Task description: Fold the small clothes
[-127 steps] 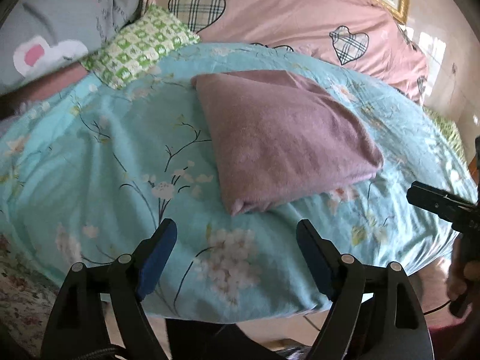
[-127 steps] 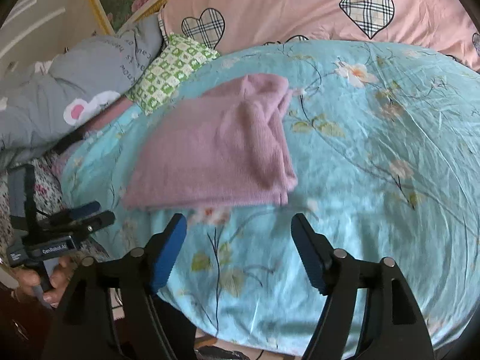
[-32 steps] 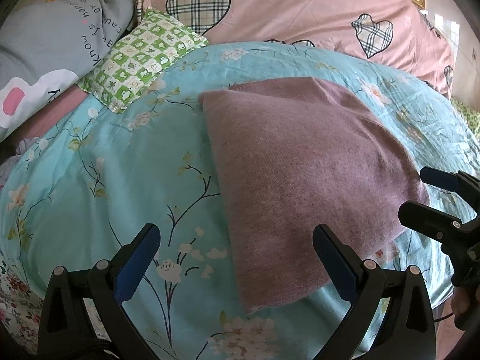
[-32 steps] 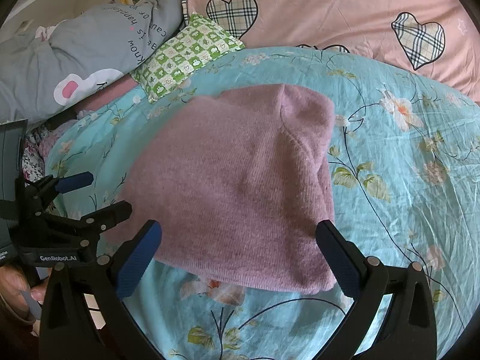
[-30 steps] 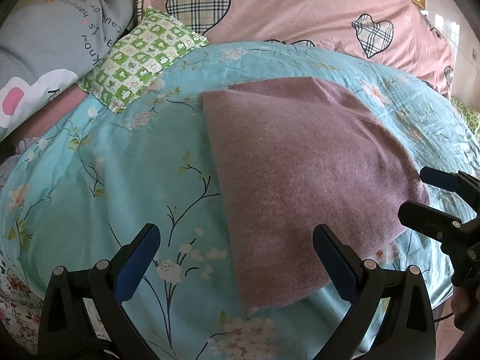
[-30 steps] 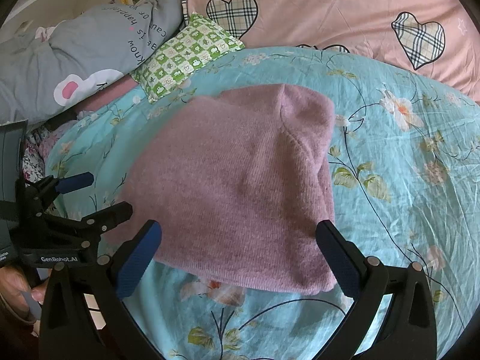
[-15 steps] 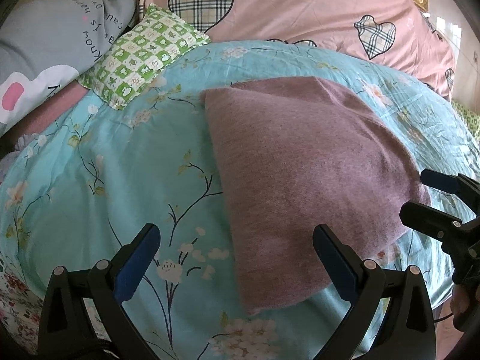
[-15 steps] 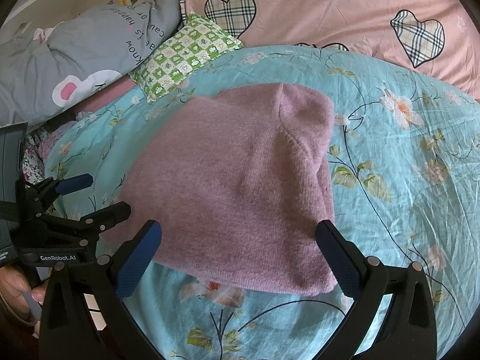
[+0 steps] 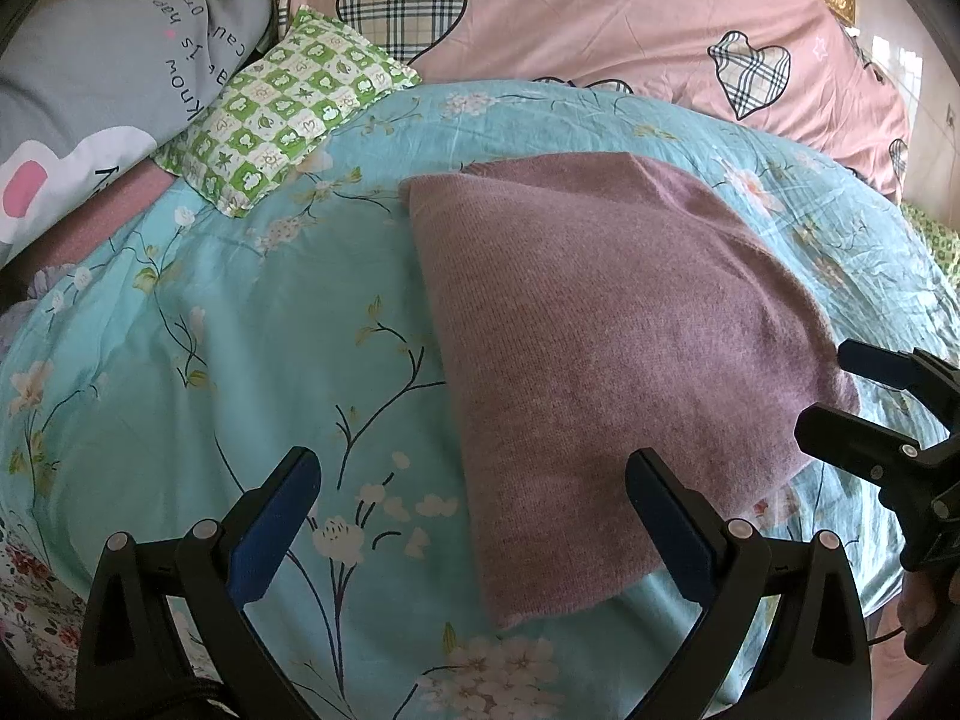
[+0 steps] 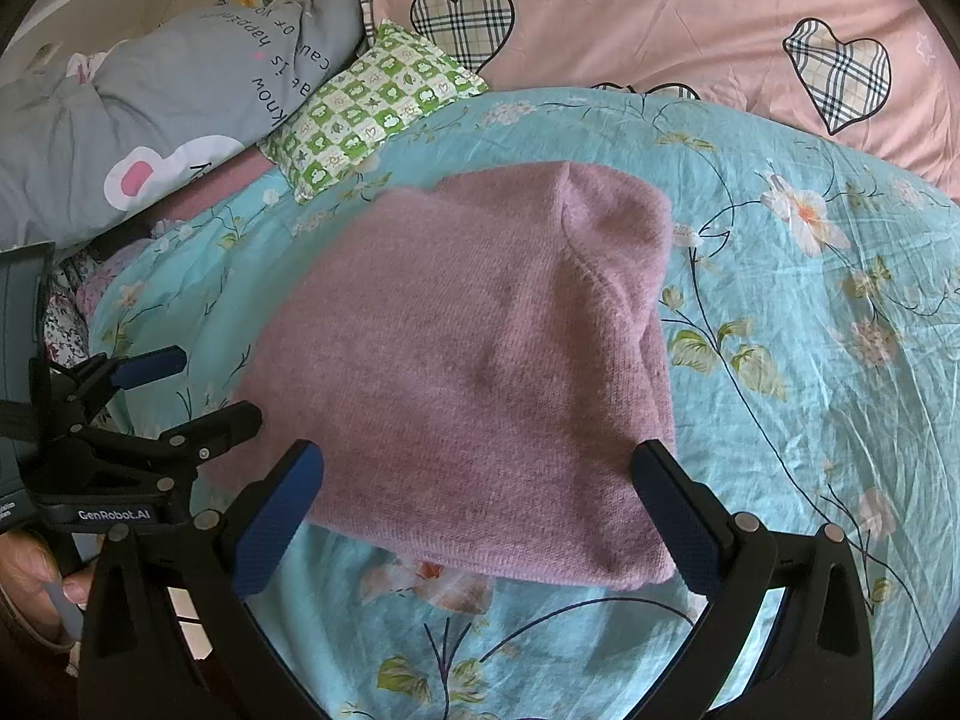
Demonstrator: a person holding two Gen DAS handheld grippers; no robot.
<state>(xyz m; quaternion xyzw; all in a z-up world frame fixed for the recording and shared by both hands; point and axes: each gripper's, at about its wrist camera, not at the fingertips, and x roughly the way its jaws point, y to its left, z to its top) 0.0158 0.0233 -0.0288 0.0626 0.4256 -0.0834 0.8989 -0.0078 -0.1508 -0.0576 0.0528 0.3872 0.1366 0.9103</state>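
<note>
A mauve knitted garment (image 9: pixel 606 348) (image 10: pixel 480 372) lies folded into a flat block on the turquoise floral bedspread (image 9: pixel 210 360) (image 10: pixel 810 330). My left gripper (image 9: pixel 474 516) stands open just off the garment's near left corner, nothing between its blue pads. Open too, my right gripper (image 10: pixel 480 510) hovers over the garment's near edge, its fingers spanning the width. Each gripper shows in the other's view: the right one (image 9: pixel 852 396) at the garment's right edge, the left one (image 10: pixel 186 390) at its left edge.
A green checked cushion (image 9: pixel 282 108) (image 10: pixel 372 108), a grey printed pillow (image 9: pixel 102 102) (image 10: pixel 168 102) and a pink quilt with plaid hearts (image 9: pixel 600 30) (image 10: pixel 690 30) lie beyond the garment. The bed's near edge drops off just below both grippers.
Over four seconds both grippers moved forward to the folded garment and their jaws spread wider. In the last second hardly anything has shifted.
</note>
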